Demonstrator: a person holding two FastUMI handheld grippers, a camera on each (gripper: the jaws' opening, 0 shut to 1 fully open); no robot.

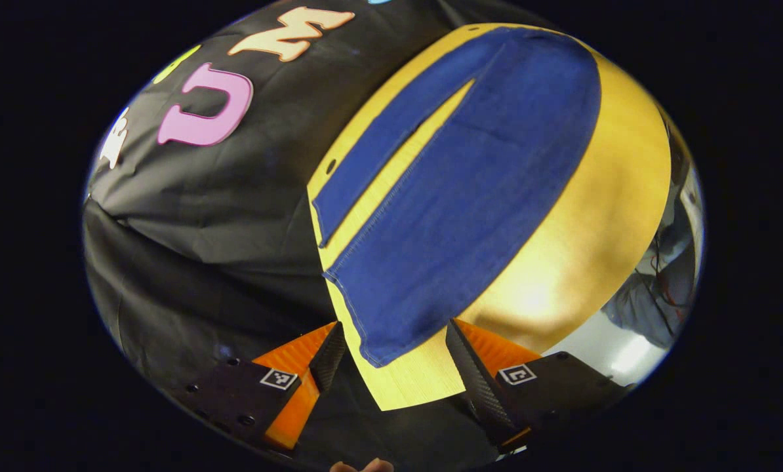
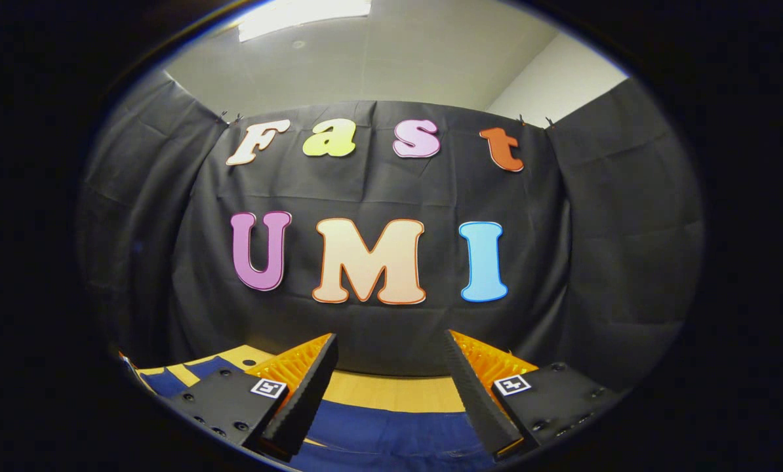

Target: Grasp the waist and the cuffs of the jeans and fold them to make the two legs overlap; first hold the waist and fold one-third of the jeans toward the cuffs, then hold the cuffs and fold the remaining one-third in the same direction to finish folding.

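Jeans [image 1: 470, 196] flat on tabletop [image 1: 601, 216], legs apart, nothing folded; both hand-held grippers, left [image 1: 391, 367] and right [image 2: 391, 387], spread wide, empty

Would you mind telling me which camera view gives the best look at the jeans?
The left gripper view: the jeans lie spread flat on the wooden table, both legs apart, with the near cuff between the open left claw. The right gripper view catches just a strip of blue denim low between the open right claw.
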